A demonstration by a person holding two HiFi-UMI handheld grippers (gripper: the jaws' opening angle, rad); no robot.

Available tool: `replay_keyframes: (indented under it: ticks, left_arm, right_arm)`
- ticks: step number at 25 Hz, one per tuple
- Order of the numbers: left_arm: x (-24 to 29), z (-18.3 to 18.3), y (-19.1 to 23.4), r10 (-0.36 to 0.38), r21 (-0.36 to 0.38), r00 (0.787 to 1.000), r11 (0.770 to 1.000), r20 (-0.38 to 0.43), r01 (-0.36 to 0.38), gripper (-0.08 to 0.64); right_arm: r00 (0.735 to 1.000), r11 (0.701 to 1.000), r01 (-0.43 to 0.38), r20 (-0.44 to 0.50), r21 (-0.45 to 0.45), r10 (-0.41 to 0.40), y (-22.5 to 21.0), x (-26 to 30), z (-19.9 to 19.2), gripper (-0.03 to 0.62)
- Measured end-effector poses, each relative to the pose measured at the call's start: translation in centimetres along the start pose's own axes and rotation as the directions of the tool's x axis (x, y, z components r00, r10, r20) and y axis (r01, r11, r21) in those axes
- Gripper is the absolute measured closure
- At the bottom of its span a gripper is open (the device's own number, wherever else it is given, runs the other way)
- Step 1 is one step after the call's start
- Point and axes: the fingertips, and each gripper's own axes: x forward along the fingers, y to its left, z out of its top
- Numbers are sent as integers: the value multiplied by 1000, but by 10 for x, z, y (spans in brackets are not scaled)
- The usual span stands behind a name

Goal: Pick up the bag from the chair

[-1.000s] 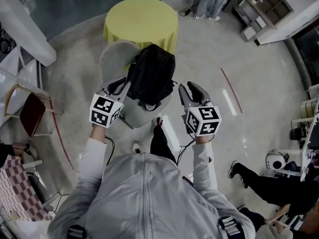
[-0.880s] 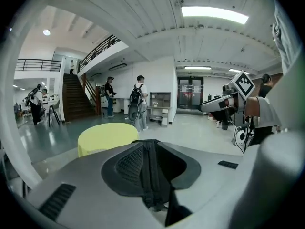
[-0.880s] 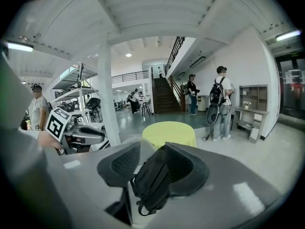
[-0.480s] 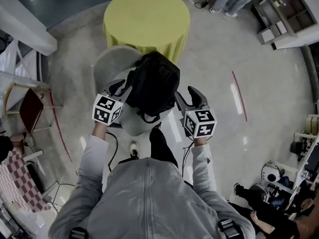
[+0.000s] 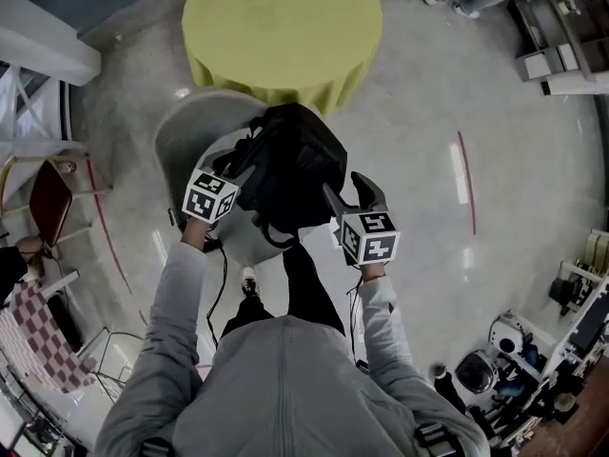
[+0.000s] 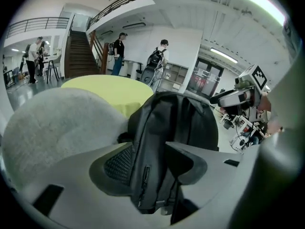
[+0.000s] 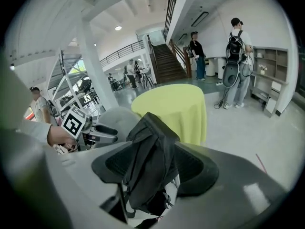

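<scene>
A black backpack [image 5: 290,171] stands on the seat of a pale grey padded chair [image 5: 186,131], straps hanging over the front. My left gripper [image 5: 240,160] is at the bag's left side, jaws open. My right gripper [image 5: 348,190] is at its right side, also open. In the left gripper view the bag [image 6: 171,142] fills the gap ahead of my left gripper [image 6: 152,171], with the chair back [image 6: 52,123] to the left. In the right gripper view the bag [image 7: 150,161] shows between the spread jaws of my right gripper [image 7: 157,168]. Whether either gripper touches it is unclear.
A round table with a yellow cloth [image 5: 281,27] stands just behind the chair. A red chair [image 5: 48,198] is at the left and shelving [image 5: 561,27] at the top right. People [image 7: 236,56] stand far back. The person's foot [image 5: 249,282] is below the chair.
The person has stepped closer to the chair. Both grippers have moved forward and now flank the bag, still open.
</scene>
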Motion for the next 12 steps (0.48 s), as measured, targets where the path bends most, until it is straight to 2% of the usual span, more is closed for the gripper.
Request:
replay_keyframes:
  ticks: [3,8,12]
  left_arm:
    - [29,-16,15,-18,-5,998,1000,-52,18,341]
    - [63,-39,27,-52,73,990,995,-132,62,319]
    - [84,-48,32,-66,49,986,996,-151,75,319]
  right_arm:
    - [999,999,1,-34,37,0,-10,21,-10,321]
    - [994,997,-15,-105,74,23,-15,44,-32,321]
    - [987,998,-13,-159,64,24,-11,56,-47,322]
